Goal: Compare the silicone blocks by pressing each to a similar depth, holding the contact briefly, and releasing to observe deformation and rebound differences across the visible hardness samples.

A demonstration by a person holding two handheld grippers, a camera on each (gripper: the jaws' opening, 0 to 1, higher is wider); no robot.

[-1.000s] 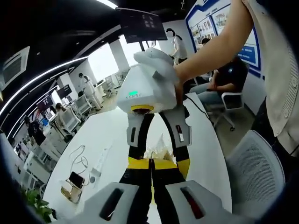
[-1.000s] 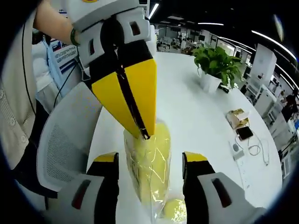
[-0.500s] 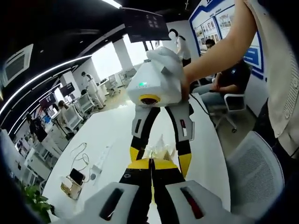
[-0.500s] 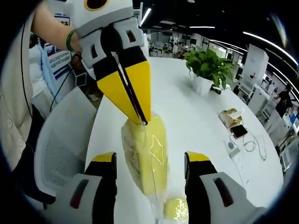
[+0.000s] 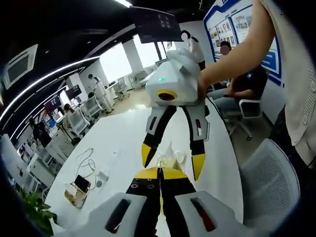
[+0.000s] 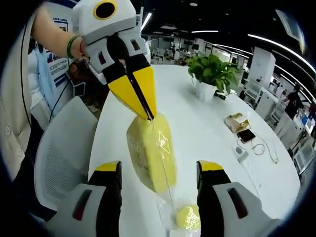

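Because the left gripper [image 6: 150,117], pressed together, pinches the bagged block [image 6: 150,153] mid-frame, right gripper [image 5: 170,163] spread astride.

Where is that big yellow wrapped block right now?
In the right gripper view, the yellow plastic-wrapped block hangs over the white table, pinched at its top by the left gripper.

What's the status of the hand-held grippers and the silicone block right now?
Left hand-held gripper shut on bagged yellow block, lifting it off the white table. Right hand-held gripper open around it, not touching. Smaller yellow piece lies on the table below.
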